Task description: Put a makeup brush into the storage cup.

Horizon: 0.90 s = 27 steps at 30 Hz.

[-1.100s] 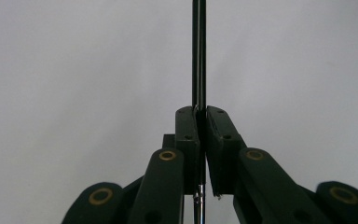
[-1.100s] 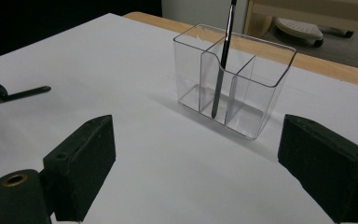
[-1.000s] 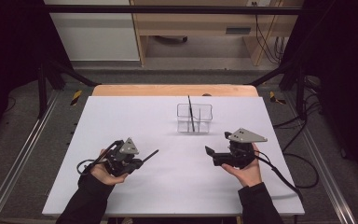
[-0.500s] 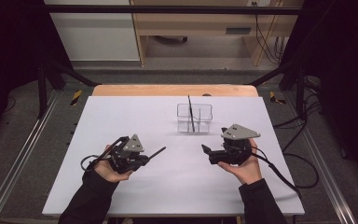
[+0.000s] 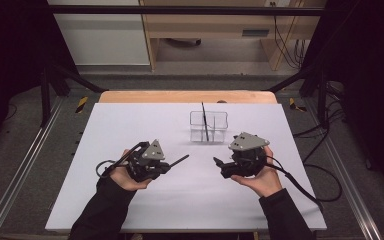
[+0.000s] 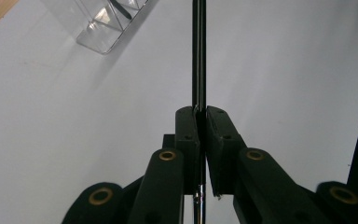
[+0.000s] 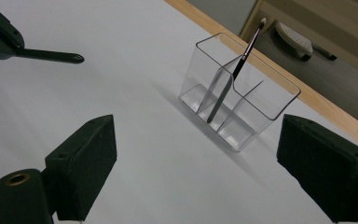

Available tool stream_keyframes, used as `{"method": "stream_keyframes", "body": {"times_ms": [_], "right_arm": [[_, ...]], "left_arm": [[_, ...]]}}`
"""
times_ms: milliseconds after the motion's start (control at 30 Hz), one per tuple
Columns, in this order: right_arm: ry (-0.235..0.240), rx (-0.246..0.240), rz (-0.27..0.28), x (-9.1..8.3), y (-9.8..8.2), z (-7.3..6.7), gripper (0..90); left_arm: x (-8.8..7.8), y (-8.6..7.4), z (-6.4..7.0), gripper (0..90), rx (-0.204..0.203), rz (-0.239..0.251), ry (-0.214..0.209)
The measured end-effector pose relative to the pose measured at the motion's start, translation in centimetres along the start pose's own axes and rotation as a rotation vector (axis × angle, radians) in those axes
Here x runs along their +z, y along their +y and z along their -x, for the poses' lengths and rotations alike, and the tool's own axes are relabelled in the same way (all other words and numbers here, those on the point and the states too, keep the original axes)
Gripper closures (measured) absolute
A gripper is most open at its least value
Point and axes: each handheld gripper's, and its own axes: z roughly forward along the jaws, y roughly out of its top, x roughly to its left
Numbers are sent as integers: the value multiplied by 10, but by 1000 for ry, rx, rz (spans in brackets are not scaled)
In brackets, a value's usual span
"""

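A clear plastic holder (image 5: 208, 126) with dividers stands at the middle of the white table, toward the far side. One thin black brush (image 5: 204, 120) leans upright inside it. My left gripper (image 5: 167, 165) is shut on a second thin black brush (image 5: 179, 160), which points right, toward the other hand. In the left gripper view its jaws (image 6: 199, 112) pinch the brush handle (image 6: 198, 46), which runs straight out ahead. My right gripper (image 5: 220, 162) is open and holds nothing. Its pads (image 7: 84, 163) stand wide apart, facing the holder (image 7: 242, 88) and its brush (image 7: 233, 74).
The table's white sheet (image 5: 130, 120) ends in a wooden strip (image 5: 180, 96) at the far edge. Cables trail off the table's right side (image 5: 310, 185). Beyond the holder lies the floor with furniture legs.
Both hands have lifted a little. The left gripper has carried its brush right and away from the person. The right gripper has drifted slightly left.
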Motion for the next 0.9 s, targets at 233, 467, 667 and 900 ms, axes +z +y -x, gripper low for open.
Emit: {"method": "stream_keyframes", "body": {"times_ms": [233, 467, 667, 900], "right_arm": [[15, -70, -37, -1, 5, -10, 126], [30, -109, -65, 2, 6, -18, 127], [42, -148, -89, 6, 10, -25, 133], [47, -200, -119, 11, 16, -33, 137]], "left_arm": [[1, 6, 1, 833, 36, -4, -29], [3, 7, 2, 833, 52, -6, -54], [3, 12, 4, 833, 66, -2, -62], [4, 18, 7, 833, 87, -6, -66]]}}
